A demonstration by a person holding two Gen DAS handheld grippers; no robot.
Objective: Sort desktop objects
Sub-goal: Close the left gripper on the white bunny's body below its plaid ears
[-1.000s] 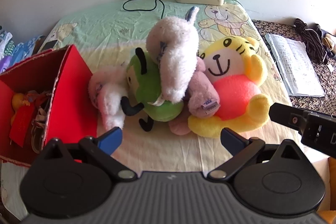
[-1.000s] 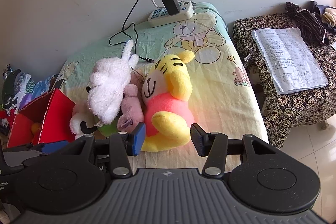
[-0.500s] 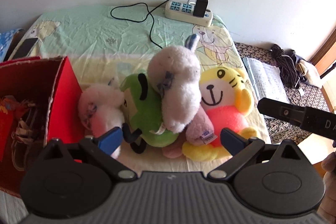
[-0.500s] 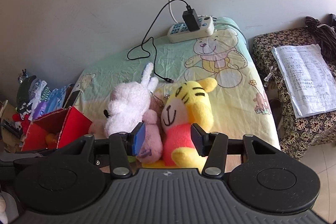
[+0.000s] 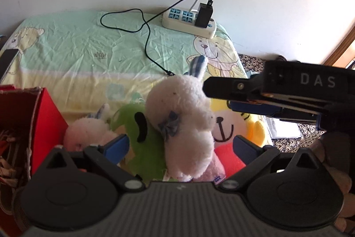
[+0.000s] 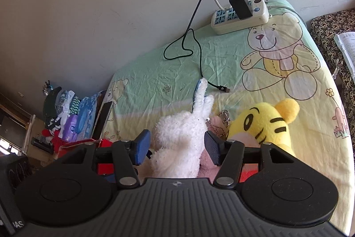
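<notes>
A pile of plush toys lies on the bear-print sheet (image 5: 93,46): a white rabbit (image 5: 184,117) on top, a green toy (image 5: 144,132), a pink one (image 5: 86,132) and a yellow tiger (image 5: 233,123). My left gripper (image 5: 180,146) hangs open just in front of the pile, holding nothing. My right gripper (image 6: 177,144) is open with its blue pads on either side of the white rabbit (image 6: 182,137), the tiger (image 6: 266,123) to its right. From the left wrist view the right gripper (image 5: 219,94) reaches in from the right over the tiger. A red box (image 5: 44,117) stands at the left.
A power strip (image 5: 188,21) with a black charger and loose cable (image 6: 199,54) lies at the back against the wall. A phone (image 6: 102,119) rests at the sheet's left edge. A patterned side table (image 6: 328,21) with papers (image 6: 348,41) stands to the right.
Both grippers have moved in closer to the pile. The right gripper has shifted left from the tiger, so the white rabbit now sits between its fingers.
</notes>
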